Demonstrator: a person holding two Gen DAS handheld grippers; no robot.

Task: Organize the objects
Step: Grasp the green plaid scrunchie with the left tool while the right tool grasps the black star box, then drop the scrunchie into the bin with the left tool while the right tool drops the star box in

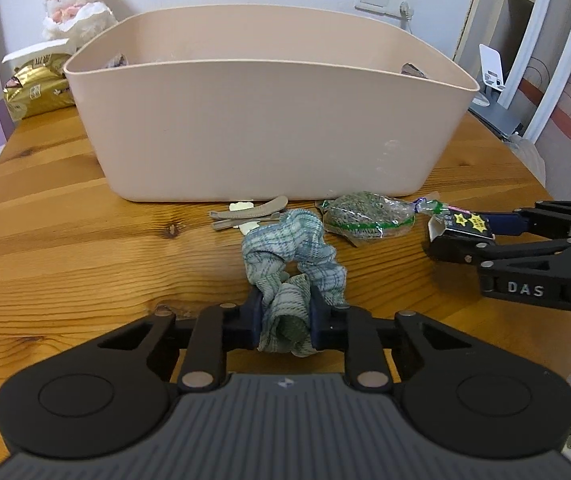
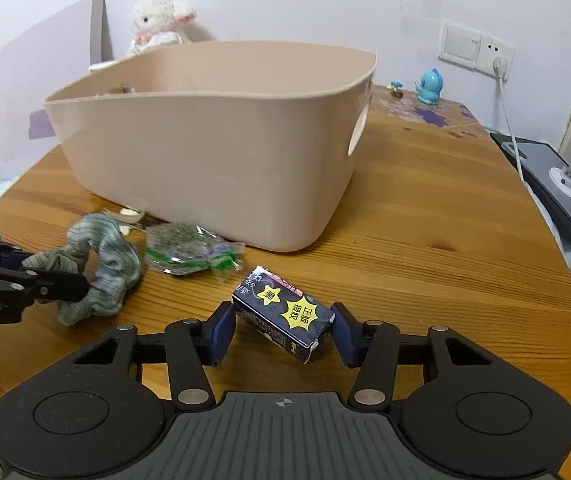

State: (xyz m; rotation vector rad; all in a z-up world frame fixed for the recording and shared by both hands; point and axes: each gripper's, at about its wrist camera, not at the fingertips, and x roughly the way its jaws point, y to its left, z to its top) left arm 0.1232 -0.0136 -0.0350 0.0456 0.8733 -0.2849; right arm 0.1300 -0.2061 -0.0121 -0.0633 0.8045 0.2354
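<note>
Green plaid scrunchie (image 1: 291, 272) sits pinched in the left gripper (image 1: 286, 318); at three o'clock, the right gripper (image 2: 283, 330) clasps a dark carton (image 2: 283, 320) near the beige bin (image 1: 261, 136).

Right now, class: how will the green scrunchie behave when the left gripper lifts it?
Probably floppy: the scrunchie is gathered fabric, bunched between the left gripper pads. Likely light and unbreakable. Its free loop, draped on the table, may sag and swing.
</note>
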